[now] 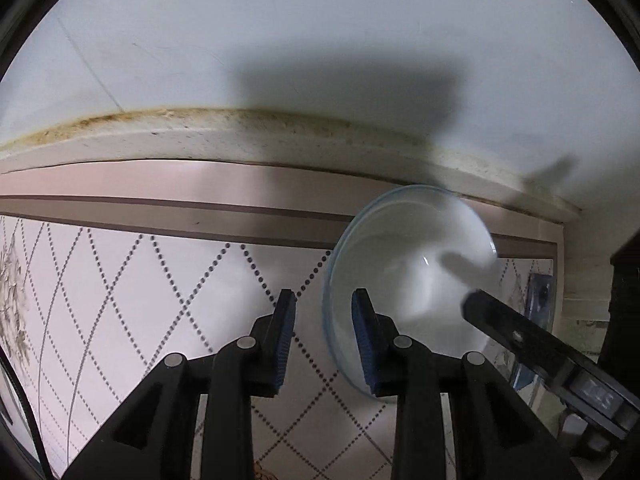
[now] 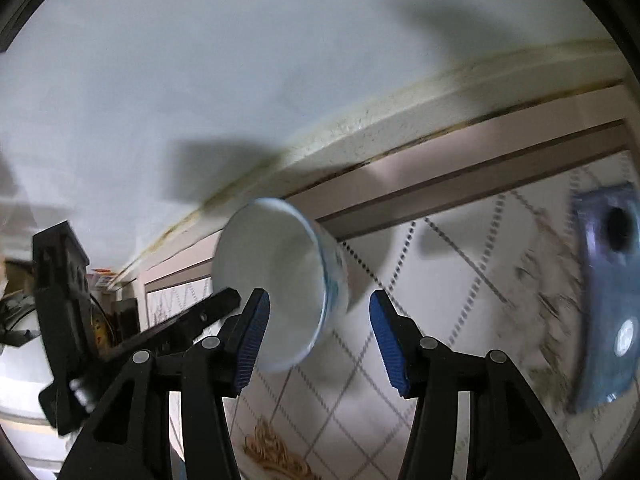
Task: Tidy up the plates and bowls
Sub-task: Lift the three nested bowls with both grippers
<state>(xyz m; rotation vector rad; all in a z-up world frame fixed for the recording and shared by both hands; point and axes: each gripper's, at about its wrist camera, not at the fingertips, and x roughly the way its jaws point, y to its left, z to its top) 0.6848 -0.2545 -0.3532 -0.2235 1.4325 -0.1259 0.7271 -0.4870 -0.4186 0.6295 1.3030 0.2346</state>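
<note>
A white bowl [image 1: 408, 264] with a pale blue rim is tipped on its side in the air, in front of the counter edge and above the tiled floor. In the left wrist view its rim runs through the gap of my left gripper [image 1: 324, 300]; the right pad lies against the inside and the left pad stands clear. In the right wrist view the bowl [image 2: 276, 280] sits between the fingers of my right gripper [image 2: 318, 300]; the left pad overlaps the rim and the right pad is well apart. Neither pair of pads clamps the bowl. Motion blur softens the bowl's edges.
A white counter top [image 1: 280, 40] ends in a stained edge [image 1: 240, 136] above a pinkish cabinet front [image 1: 160, 184]. Below lies a floor of dotted diamond tiles [image 1: 120, 300]. A blue-grey flat object [image 2: 608, 300] lies on the floor at the right. Dark clutter [image 2: 60, 280] stands at the left.
</note>
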